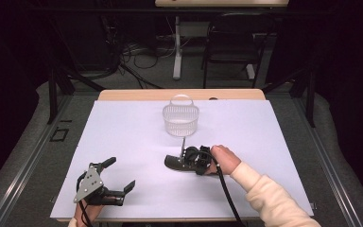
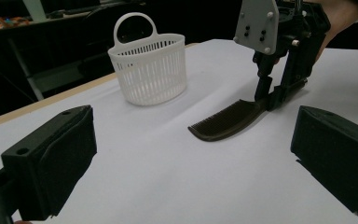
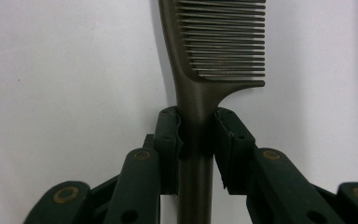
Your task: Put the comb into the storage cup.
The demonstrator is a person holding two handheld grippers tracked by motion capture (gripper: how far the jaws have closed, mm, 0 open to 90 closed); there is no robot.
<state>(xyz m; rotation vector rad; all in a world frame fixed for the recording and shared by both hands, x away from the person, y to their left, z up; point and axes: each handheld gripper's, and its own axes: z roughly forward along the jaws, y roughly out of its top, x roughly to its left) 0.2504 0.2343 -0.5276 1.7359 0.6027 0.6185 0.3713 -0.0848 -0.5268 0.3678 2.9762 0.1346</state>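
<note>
On the white table [image 1: 123, 142] in a dark room, we are at the grasp: our right gripper [image 3: 196, 135] has its jaws pinched on the comb [image 3: 214, 46] handle, near the basket [image 1: 181, 120]. Our left gripper [image 1: 118, 175] hangs wide. Next, we judge, lift it level.

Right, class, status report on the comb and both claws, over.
Right claw clamped on comb handle, comb flat on table. Left claw open, holding nothing. Basket upright beyond comb, path between them unobstructed.
</note>
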